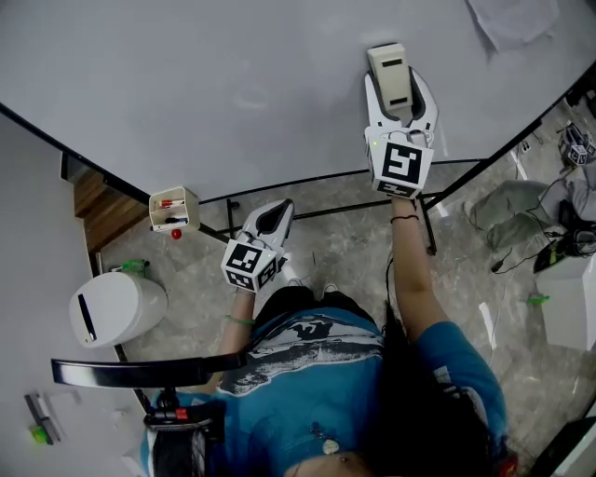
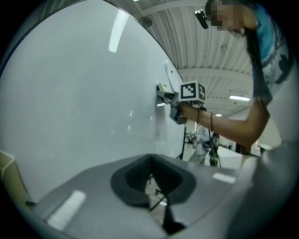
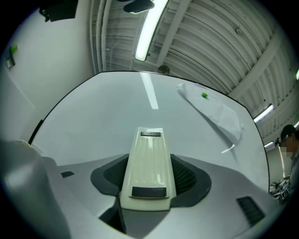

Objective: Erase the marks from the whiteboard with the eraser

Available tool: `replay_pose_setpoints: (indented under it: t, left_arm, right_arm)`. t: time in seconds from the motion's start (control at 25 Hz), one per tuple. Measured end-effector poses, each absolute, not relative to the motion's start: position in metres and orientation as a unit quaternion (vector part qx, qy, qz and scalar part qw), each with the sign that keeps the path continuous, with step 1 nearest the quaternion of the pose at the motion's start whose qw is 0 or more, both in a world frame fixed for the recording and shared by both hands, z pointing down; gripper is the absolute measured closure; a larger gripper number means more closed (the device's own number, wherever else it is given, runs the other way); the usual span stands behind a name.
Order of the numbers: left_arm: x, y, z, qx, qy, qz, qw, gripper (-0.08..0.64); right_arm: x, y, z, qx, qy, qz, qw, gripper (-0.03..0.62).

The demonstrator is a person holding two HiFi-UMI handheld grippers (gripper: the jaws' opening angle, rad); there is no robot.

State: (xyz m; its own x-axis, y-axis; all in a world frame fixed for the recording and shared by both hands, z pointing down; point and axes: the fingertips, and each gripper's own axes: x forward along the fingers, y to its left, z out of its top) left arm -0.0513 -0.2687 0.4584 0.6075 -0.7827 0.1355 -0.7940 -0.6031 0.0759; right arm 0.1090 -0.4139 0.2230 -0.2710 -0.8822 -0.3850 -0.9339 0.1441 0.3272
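The whiteboard (image 1: pixel 186 84) fills the upper head view, and I see no marks on it. A cream eraser (image 1: pixel 391 74) lies flat against the board, with my right gripper (image 1: pixel 399 93) shut on it. In the right gripper view the eraser (image 3: pixel 148 163) sticks out between the jaws onto the blank board (image 3: pixel 117 107). My left gripper (image 1: pixel 270 222) hangs lower, below the board's bottom edge, shut and holding nothing. The left gripper view looks along the board (image 2: pixel 70 102) and shows the right gripper (image 2: pixel 175 100) pressing the eraser (image 2: pixel 162 91) against it.
A sheet of paper (image 1: pixel 512 23) sticks to the board's upper right. A small box with markers (image 1: pixel 173 210) hangs at the board's lower left edge. Below are the stand's black bars (image 1: pixel 428 224), a white bin (image 1: pixel 116 306) and bags and cables (image 1: pixel 521 210) on the floor.
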Motion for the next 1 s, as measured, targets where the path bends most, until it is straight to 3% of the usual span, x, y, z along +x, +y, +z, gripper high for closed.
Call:
replay_pose_setpoints:
  t: [0.64,0.8,1.0]
  left_arm:
    - [-0.098,-0.283,0.481,0.885,-0.458,0.031,0.084,0.558]
    - [-0.100,-0.287,0.486,0.886,-0.454,0.030,0.090,0.558]
    - [-0.086,-0.285,0.486,0.893,-0.440,0.027,0.093,0.558]
  right_arm:
    - [-0.081,-0.394,0.296,-0.497,0.814,0.299,-0.033,0.330]
    - [-0.067,-0.391,0.287,-0.494,0.820,0.288,-0.030,0.328]
    - [0.020,-0.400,0.237,-0.550,0.796,0.250,0.034,0.328]
